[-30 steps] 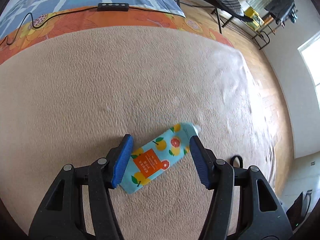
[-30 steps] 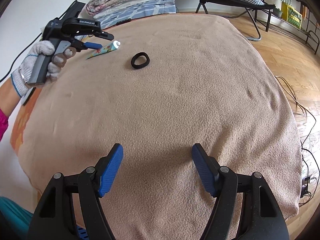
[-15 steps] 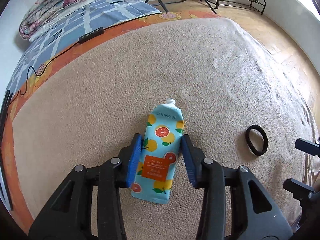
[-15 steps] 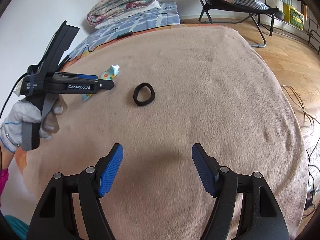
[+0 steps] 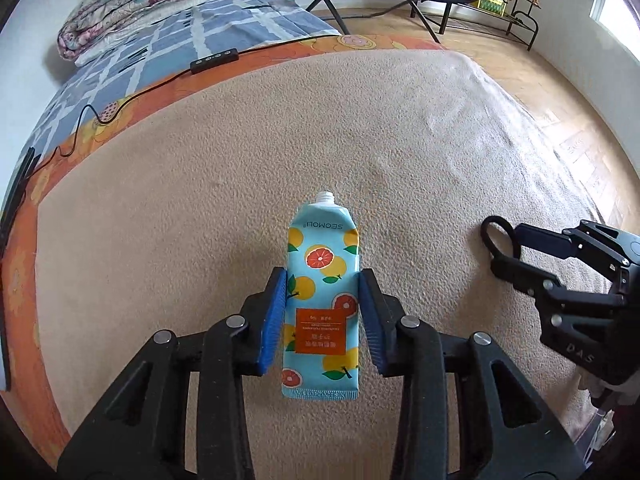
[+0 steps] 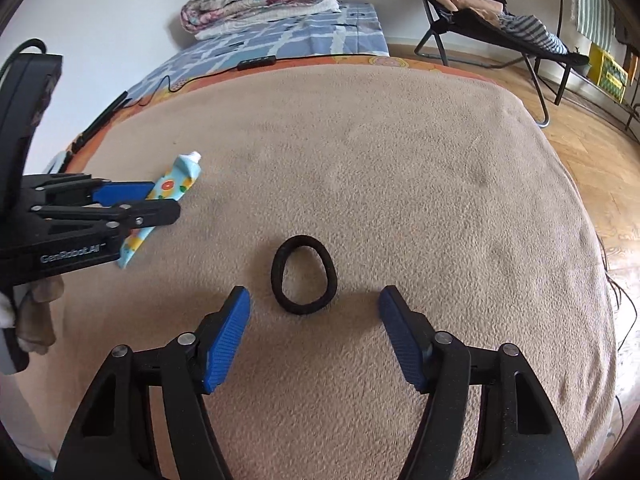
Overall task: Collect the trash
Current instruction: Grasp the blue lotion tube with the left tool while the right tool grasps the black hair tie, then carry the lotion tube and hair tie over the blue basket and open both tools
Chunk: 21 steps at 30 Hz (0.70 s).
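Left hand-held gripper (image 5: 322, 322) now clamping tube (image 5: 321, 304), right hand-held gripper (image 6: 314, 336) closing, now nearer hair tie (image 6: 303, 275).

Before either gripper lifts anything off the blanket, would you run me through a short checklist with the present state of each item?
1. Tube sits between the left gripper pads: ok, both blue pads press its sides.
2. Tube cap fitted: not ok, the threaded nozzle is bare.
3. Hair tie centred ahead of the right gripper: ok, it lies just past the fingertips, between their lines.
4. Right gripper has the hair tie: not ok, its jaws are closing but nothing is between the pads.
5. The two grippers apart: ok, a gap shows in the left wrist view.
6. Trash container within reach: cannot tell, none in view.
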Tool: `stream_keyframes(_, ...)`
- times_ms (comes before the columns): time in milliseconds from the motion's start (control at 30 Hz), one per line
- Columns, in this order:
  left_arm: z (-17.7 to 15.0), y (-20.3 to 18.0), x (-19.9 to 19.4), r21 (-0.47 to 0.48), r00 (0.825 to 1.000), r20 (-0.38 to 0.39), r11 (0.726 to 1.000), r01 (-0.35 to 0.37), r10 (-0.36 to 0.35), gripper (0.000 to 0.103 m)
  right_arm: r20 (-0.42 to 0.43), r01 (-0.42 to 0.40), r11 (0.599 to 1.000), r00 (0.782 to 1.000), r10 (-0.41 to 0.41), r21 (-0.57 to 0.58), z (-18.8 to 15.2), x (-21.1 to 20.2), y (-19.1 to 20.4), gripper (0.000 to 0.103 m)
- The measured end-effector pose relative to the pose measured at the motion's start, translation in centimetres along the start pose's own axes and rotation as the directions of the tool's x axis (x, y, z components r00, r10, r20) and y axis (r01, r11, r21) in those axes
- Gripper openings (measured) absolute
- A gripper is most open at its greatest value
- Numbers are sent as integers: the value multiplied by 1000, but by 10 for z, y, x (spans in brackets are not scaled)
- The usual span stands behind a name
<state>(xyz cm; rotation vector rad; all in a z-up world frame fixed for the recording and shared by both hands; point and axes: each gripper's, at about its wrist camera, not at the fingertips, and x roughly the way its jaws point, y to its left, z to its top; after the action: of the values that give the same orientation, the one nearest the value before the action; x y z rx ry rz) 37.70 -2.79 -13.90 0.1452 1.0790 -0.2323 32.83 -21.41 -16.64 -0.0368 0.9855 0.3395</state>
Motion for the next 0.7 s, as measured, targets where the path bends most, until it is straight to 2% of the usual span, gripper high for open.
stream_keyframes(67,-5,0,-7,-3,1000,6,1000,-5,5,36,5,-6,1000,1000,6,-20,2,0,1,27)
stream_keyframes(133,-11,1,-16,-10,1000,13,1000,-4,4,36,-2,-33,999,999,33,-11,4,-1,-2,11)
stream_keyframes(400,-44,2,-61,-52,999,40,999,10,-8,36,35,-87,996,996,87,-12,-2,-33,11,8)
stream_keyframes(700,-99,-2,-129,-98,997,71,995,12,-5,36,66,-145,986,986,150,-79,-25,-89,51,8)
